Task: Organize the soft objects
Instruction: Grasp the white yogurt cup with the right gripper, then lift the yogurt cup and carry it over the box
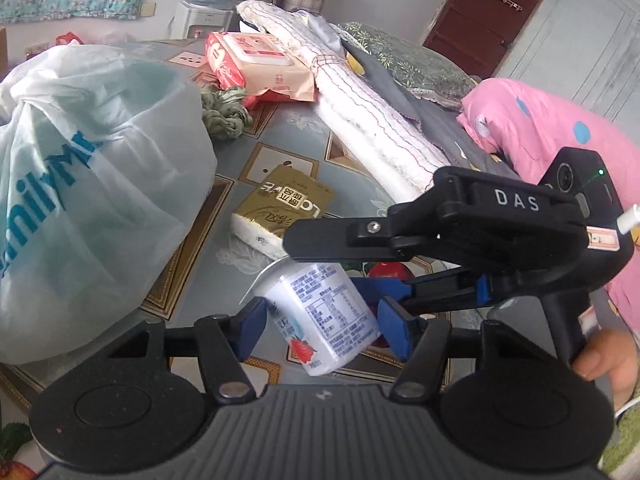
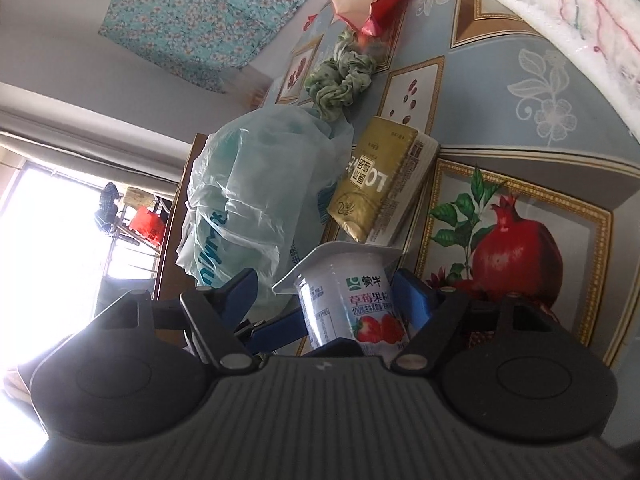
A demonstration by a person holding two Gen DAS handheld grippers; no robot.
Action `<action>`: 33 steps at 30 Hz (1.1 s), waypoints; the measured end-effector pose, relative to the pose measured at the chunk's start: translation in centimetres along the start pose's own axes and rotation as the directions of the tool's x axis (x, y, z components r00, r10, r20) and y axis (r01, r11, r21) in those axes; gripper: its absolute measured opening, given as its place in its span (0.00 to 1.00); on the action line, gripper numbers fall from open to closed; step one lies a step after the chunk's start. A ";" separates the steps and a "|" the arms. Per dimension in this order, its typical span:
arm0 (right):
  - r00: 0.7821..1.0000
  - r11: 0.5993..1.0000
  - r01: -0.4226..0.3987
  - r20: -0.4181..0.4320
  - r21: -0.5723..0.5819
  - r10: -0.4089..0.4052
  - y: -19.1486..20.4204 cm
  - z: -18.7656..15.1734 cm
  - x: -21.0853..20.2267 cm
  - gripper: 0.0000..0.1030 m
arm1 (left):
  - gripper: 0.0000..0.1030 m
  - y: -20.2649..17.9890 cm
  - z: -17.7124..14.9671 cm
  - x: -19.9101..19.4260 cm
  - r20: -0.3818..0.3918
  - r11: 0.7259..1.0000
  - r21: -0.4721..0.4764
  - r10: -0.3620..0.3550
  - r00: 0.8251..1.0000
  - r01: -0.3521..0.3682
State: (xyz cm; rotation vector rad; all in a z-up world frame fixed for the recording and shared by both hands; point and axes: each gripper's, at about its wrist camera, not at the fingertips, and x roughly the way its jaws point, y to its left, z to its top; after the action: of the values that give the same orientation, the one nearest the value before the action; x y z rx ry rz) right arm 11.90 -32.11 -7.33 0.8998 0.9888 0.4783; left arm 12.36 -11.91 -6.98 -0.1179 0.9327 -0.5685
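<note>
A white strawberry yogurt cup sits tilted between both grippers, above the patterned tablecloth. My left gripper has its blue pads against the cup's two sides. My right gripper reaches in from the right around the same cup. In the right wrist view its right pad touches the cup and the other finger stands apart. Whether the cup rests on the table is hidden. Soft things lie beyond: a gold tissue pack and a green scrunched cloth.
A full white plastic bag fills the left side. At the back lie a red-and-pink wipes pack, a white quilted cloth and a pink blanket. A hand holds the right gripper's handle.
</note>
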 end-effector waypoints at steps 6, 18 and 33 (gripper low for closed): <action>1.000 1.000 -0.013 0.014 -0.018 0.013 0.1 -0.2 -0.1 0.71 | 0.58 -0.3 -0.1 -0.4 0.052 0.999 0.038 0.007 0.999 -0.009; 0.989 0.987 -0.097 0.099 -0.126 0.110 2.3 -1.5 -2.2 0.69 | 0.57 -0.8 -1.2 -3.2 0.166 0.992 0.120 0.013 0.986 -0.033; 0.988 0.990 -0.102 0.103 -0.093 0.111 0.8 -3.4 -2.6 0.41 | 0.55 -1.3 -3.3 -2.3 0.165 0.972 0.208 0.077 0.983 -0.111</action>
State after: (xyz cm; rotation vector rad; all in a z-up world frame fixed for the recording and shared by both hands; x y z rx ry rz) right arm 7.71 -32.04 -6.24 0.8938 0.8182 0.5535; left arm 8.19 -11.34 -6.85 0.0774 0.7156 -0.5608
